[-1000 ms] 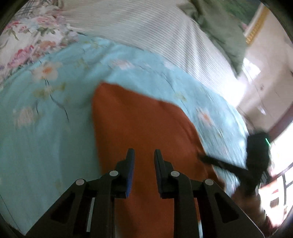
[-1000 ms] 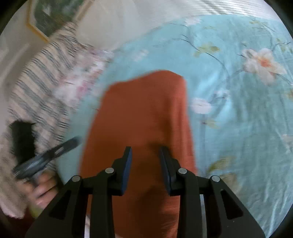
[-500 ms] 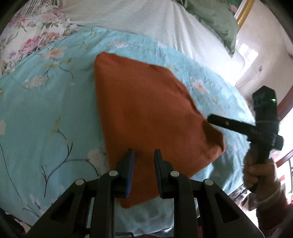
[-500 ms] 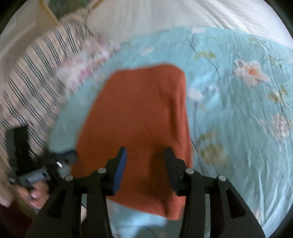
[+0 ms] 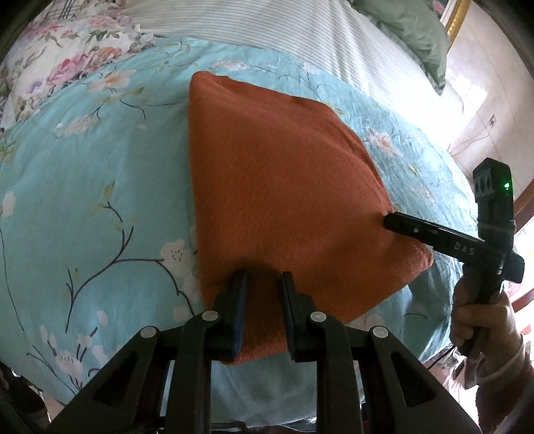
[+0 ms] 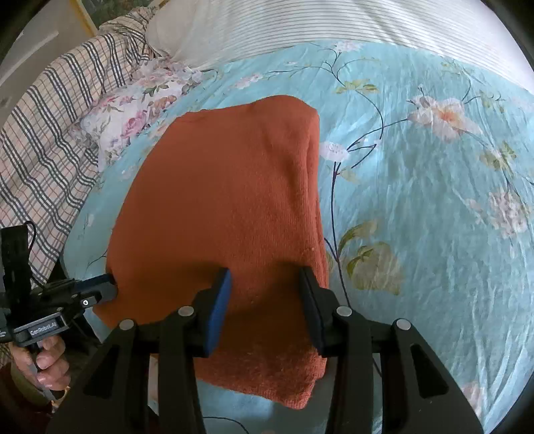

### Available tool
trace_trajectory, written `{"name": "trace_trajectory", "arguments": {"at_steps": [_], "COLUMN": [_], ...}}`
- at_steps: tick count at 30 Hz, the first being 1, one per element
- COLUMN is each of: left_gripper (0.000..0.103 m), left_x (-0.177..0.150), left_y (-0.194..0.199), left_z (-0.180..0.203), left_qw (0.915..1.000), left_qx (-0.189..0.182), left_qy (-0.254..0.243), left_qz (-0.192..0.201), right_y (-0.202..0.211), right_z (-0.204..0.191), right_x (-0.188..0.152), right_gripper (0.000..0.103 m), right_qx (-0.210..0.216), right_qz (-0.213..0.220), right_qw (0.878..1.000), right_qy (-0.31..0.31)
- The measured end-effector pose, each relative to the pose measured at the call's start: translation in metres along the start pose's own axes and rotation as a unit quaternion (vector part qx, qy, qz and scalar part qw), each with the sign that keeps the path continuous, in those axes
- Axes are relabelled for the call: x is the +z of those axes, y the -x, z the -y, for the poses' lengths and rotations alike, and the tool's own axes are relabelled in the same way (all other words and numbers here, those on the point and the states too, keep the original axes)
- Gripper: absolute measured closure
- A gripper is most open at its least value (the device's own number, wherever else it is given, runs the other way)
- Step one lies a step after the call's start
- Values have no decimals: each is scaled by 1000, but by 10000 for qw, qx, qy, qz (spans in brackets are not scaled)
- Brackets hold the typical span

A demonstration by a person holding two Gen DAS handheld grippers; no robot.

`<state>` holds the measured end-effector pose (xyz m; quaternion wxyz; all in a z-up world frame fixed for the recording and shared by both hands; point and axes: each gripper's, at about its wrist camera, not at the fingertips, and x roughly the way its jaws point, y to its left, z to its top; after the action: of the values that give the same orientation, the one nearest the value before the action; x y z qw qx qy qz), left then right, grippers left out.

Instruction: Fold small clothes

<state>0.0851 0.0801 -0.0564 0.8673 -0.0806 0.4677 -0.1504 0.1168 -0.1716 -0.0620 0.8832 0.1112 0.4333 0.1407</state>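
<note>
Left gripper [image 5: 261, 302]: nearest in the left wrist view, above the near left corner of the sweater; the fingers [image 5: 237, 300] stand a little apart with nothing pressed between them, the knit lies under them.
Right gripper [image 6: 265, 300]: above the near right part of the sweater; the fingers [image 6: 218, 302] are parted wider and grip nothing.
Hands: a hand [image 5: 480, 320] holds the right gripper's handle; another hand [image 6: 46, 362] holds the left one.
Sweater [image 6: 227, 213]: orange knit, folded to a compact shape, flat on the quilt near the bed's front edge.
Quilt [image 6: 417, 200]: light blue with flowers and branches, under the sweater.
Farther: a floral pillow [image 6: 133, 120] beside the quilt, a checked blanket [image 6: 43, 140] at the left, a striped sheet [image 5: 283, 30] behind, a green pillow [image 5: 420, 33] in the far corner.
</note>
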Motion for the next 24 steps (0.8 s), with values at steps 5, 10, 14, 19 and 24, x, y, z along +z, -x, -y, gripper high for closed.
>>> {"name": "trace_trajectory", "arguments": {"at_steps": [5,10,14,19,24], "left_gripper": [82,82,80,64,56], "left_x": [-3,-5,-12,-26,-37], "left_y": [0,3,16,36,45], "left_z": [1,-2,-3,0,3], "left_qw": [10000,9999,9999,9993,9991], "left_qx": [37,2,67,303,361], "left_qy": [-43,95,77,-35,-92], "left_qz": [44,49,92,218,210], "right_y": [-4,16,44,68,72], "right_z": [1,-3,-17,-28,-28], "right_x": [-1,-4,-15,-32,-49], "right_gripper": [60,59,55,47,44], "right_qx": [83,142,126,163,178], "right_qz": [43,165,303,370,298], "right_qw": [9999,9992,9992,9991,9991], "right_qy": [-72,-324,-233,-146,-231]}}
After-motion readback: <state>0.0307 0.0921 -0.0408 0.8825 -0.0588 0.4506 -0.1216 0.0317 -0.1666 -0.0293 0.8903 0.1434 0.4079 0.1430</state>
